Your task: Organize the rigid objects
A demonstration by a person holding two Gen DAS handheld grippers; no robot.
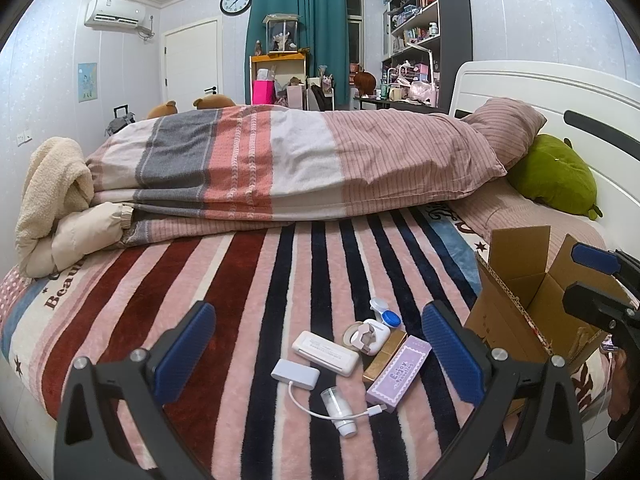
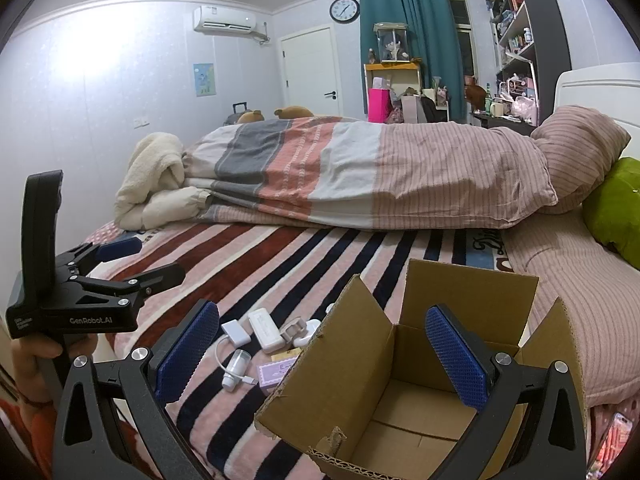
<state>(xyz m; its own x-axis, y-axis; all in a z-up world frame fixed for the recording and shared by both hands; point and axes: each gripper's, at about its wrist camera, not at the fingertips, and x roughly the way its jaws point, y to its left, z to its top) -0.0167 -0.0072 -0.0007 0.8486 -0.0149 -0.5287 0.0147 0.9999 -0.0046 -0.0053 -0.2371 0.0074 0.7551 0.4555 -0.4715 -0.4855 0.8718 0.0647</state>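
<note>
Small rigid items lie on the striped blanket: a white flat case point(image 1: 325, 353), a white USB hub with cable point(image 1: 296, 374), a small clear bottle point(image 1: 339, 411), a lilac box point(image 1: 399, 373), a gold box point(image 1: 385, 354), a white earbud case point(image 1: 371, 335) and a blue-white lens case point(image 1: 386, 314). They also show in the right wrist view, such as the white case point(image 2: 266, 330) and bottle point(image 2: 237, 368). My left gripper point(image 1: 318, 350) is open and empty, above the items. My right gripper point(image 2: 322, 354) is open and empty over the open cardboard box point(image 2: 404, 412).
The cardboard box point(image 1: 516, 308) stands right of the items with flaps up. A folded duvet point(image 1: 288, 164) and pillows lie across the bed behind. A green cushion point(image 1: 554, 176) is at the headboard. The left gripper point(image 2: 120, 264) shows at the right view's left.
</note>
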